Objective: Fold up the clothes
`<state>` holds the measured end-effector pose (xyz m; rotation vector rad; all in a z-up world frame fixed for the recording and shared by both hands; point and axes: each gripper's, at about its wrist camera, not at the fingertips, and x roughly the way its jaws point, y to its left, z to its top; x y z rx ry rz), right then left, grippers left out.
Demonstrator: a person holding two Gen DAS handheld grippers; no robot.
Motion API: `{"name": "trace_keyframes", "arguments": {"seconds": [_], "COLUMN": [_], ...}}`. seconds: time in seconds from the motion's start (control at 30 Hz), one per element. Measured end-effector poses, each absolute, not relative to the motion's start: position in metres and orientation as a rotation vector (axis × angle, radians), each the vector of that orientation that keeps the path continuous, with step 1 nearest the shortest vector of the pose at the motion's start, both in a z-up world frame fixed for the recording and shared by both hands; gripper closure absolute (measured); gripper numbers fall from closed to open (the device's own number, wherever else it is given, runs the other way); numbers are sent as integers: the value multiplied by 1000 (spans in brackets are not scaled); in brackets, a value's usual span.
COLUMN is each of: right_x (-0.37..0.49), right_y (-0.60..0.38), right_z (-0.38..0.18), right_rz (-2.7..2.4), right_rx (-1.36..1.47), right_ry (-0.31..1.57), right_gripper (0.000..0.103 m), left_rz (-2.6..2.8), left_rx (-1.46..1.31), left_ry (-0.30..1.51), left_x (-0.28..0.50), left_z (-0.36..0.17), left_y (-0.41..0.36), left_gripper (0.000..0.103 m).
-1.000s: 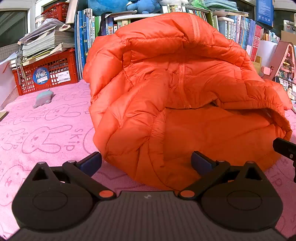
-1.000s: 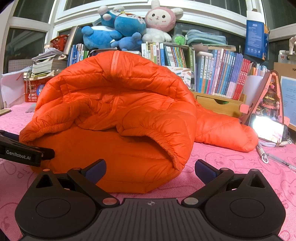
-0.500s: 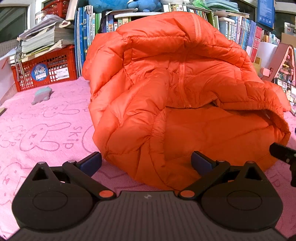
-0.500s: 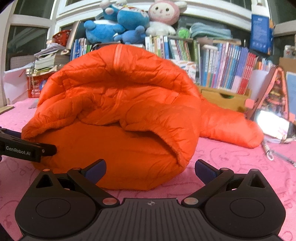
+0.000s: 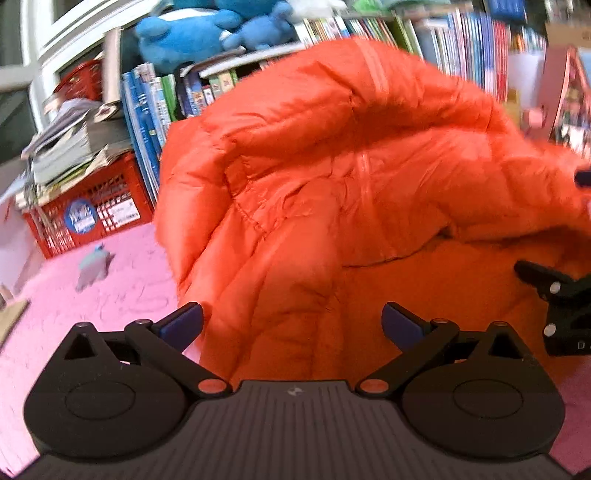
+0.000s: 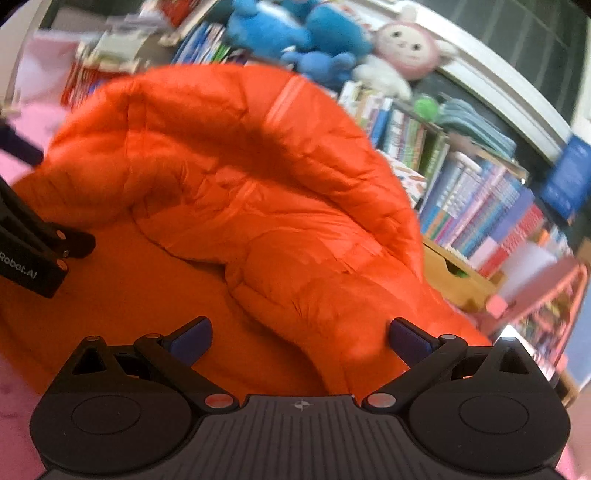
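Note:
An orange puffer jacket (image 5: 332, 192) lies bunched in a high mound on the pink rabbit-print cloth (image 5: 110, 295). It fills the right wrist view too, as the jacket (image 6: 258, 206). My left gripper (image 5: 291, 325) is open, its fingers straddling the mound's near left edge, low over the fabric. My right gripper (image 6: 301, 338) is also open, spread over the folded-over right flap. Each gripper shows in the other's view: the right gripper (image 5: 554, 295) at the right edge, the left gripper (image 6: 40, 254) at the left. Both views are blurred.
Behind the jacket stands a row of books (image 6: 480, 206) with blue plush toys (image 5: 207, 33) and a pink plush rabbit (image 6: 406, 48) on top. A red crate (image 5: 85, 214) holding papers sits at the back left. A small grey toy (image 5: 92, 266) lies on the cloth.
Both grippers have moved forward and up onto the jacket, tilting so the scene leans. Their fingers now straddle jacket fabric instead of standing short of it. Both stay open.

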<state>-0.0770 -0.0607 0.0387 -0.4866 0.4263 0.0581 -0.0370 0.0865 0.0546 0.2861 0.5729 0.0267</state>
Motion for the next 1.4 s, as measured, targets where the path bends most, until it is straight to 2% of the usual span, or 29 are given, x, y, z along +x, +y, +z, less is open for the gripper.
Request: {"name": "trace_keyframes", "arguments": {"seconds": [0.1,0.17,0.23,0.3,0.4,0.47,0.5,0.57,0.77,0.93,1.1,1.3,1.4], "right_x": [-61,-55,-51,-57,-74,-84,-90,-101,-132,-155,-170,-181,-185], "right_y": [-63,-74,-89,-113,-132,-145,-151,-164,-187,-203,-190,-159,-146], "right_z": [37,37,40,47,49,50,50,51,45,35,30,33,34], "right_rz": [9,-35,-77,-123,-159,-183,-194,-217,-254,-133,-102,-59,-30], "right_rx": [-496,-460,-397,-298,-251,-222,-207,-178,-123,30,-25,-164,-208], "right_ry": [447,475,510,513,497,486,481,469,465,520,514,448,425], "right_gripper": [1,5,16,17,17,8,0,0,0,0,0,0,0], "left_rz": [63,64,67,81,211,229,230,205,207,189,143,90,75], "left_rx": [335,292,265,268,290,216,174,121,206,65,-111,122,126], "left_ry": [566,586,595,592,541,535,534,554,570,537,470,415,435], "left_x": [-27,-22,-22,-23,-31,-38,-42,-50,-79,-104,-132,-150,-148], "left_z": [46,45,46,47,55,64,68,69,61,67,82,88,81], "left_y": [91,102,113,126,161,190,204,216,211,236,246,198,191], "left_gripper": [0,0,0,0,0,0,0,0,0,0,0,0,0]}}
